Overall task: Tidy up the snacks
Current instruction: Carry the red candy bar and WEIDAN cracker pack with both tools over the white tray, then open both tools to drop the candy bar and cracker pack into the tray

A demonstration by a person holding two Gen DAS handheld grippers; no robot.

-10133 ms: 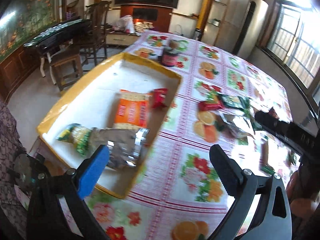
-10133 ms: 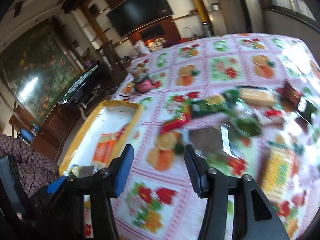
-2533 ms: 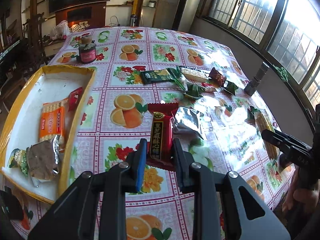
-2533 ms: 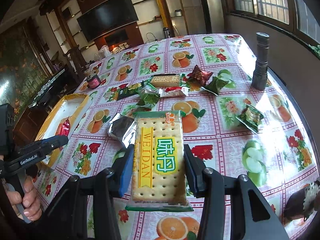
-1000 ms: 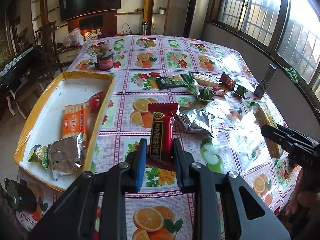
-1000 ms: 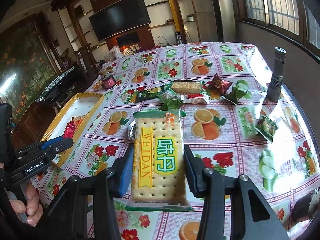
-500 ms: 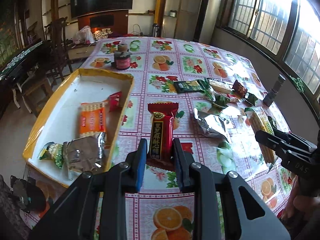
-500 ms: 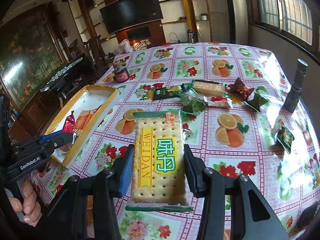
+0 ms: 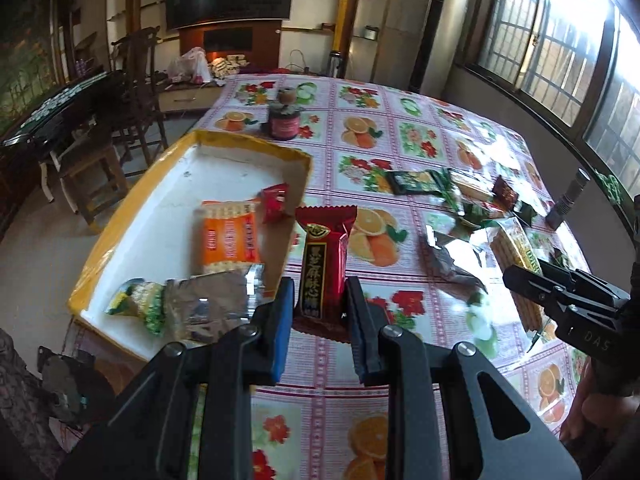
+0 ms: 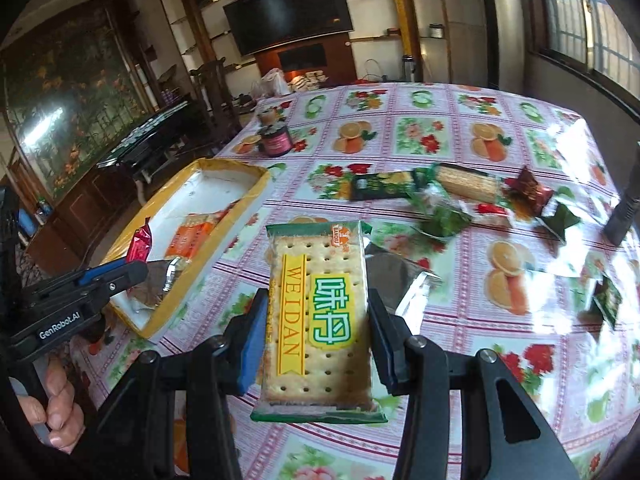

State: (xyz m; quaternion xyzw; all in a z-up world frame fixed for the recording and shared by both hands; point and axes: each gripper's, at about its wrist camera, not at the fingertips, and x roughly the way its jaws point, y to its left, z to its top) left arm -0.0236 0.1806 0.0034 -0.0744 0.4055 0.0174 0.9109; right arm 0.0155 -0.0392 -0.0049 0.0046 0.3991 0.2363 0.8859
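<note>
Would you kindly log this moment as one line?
left gripper: shut on red bar | right gripper: shut on cracker pack | tray: not reached

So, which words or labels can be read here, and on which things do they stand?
"WEIDAN": cracker pack in the right gripper.
"GenRobot.AI": left gripper body.
"DAS": right gripper's body, cut off.
Red snack bar, orange pack: characters too blurred.

Glossy red foil snack wrapper (image 9: 325, 256), crinkled silver foil packet (image 9: 208, 304), shiny plastic tablecloth (image 9: 400, 128), matt-white tray (image 9: 160, 216)
</note>
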